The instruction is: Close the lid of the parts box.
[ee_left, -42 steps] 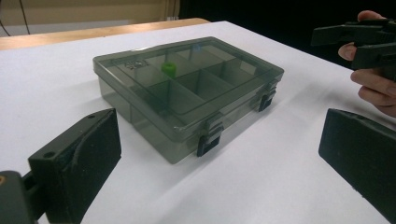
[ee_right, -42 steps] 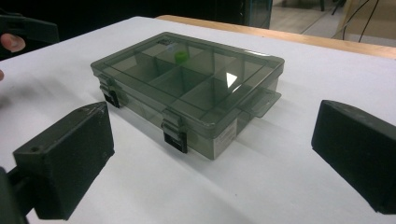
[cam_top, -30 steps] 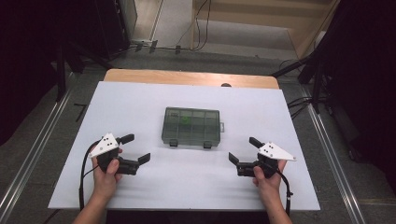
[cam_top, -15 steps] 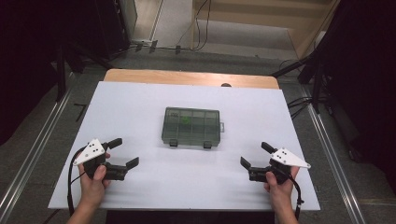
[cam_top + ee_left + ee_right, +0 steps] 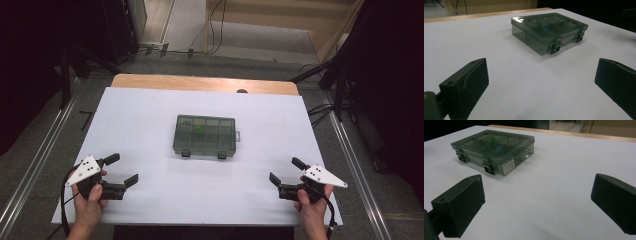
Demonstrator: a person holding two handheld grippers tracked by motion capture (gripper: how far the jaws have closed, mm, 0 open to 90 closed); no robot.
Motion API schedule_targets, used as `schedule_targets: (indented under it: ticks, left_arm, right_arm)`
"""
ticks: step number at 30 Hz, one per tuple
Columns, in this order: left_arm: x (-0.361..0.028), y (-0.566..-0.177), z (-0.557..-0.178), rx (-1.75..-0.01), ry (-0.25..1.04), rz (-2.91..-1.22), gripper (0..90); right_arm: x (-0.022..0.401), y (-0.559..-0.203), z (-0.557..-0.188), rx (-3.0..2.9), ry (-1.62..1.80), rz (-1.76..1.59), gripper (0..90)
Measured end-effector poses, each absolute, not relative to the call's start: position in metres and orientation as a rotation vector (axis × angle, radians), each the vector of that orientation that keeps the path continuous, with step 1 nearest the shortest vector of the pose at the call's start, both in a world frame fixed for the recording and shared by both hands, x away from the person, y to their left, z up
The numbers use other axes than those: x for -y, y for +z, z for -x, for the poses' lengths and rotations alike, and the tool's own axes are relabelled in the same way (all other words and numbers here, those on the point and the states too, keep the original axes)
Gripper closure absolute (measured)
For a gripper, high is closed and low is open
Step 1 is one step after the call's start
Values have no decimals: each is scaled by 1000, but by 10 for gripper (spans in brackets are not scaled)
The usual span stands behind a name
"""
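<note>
While I watch from the high view, the smoky transparent box [image 5: 205,136] lies flat near the middle of the white table [image 5: 150,115], lid down, its two dark latches on the side toward me. Something small and green shows through the lid. My left gripper [image 5: 120,170] sits at the near left of the table, held in my left hand [image 5: 90,197], jaws spread apart, nothing between them. My right gripper [image 5: 285,171] sits at the near right in my right hand [image 5: 311,200], jaws likewise apart and holding nothing. Both are well apart from the box, one on each side. A strip of bare wood [image 5: 200,82] runs along the table's far edge

Left gripper view: the two black jaws rise wide apart from the bottom corners, only white surface between them. Box [image 5: 549,31] ahead and right of centre, resting on the table, latches [image 5: 555,47] facing this way, closed. Green and blue spots visible under the lid

Right gripper view: jaws again wide, empty gap. Box [image 5: 494,148] ahead and to the left, well clear of the jaws. A small white label [image 5: 508,166] on its near wall, too small to read. Latches [image 5: 488,167] down
</note>
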State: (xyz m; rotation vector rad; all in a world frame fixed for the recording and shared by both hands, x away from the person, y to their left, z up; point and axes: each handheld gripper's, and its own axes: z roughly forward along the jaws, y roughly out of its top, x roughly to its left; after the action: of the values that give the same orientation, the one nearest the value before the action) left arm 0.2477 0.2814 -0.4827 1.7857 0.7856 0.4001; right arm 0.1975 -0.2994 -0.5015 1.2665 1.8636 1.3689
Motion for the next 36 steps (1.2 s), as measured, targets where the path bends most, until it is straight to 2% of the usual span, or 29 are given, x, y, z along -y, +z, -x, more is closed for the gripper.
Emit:
schedule_targets:
  ticks: [21,36]
  left_arm:
    - [-326,-484,-232,-858,425,-1757,0]
    - [-340,-487,-233,-890,434,-1735,0]
  right_arm:
    - [328,-508,-185,-1844,1331,-1302,0]
    - [363,-513,-169,-1748,1323,-1350,0]
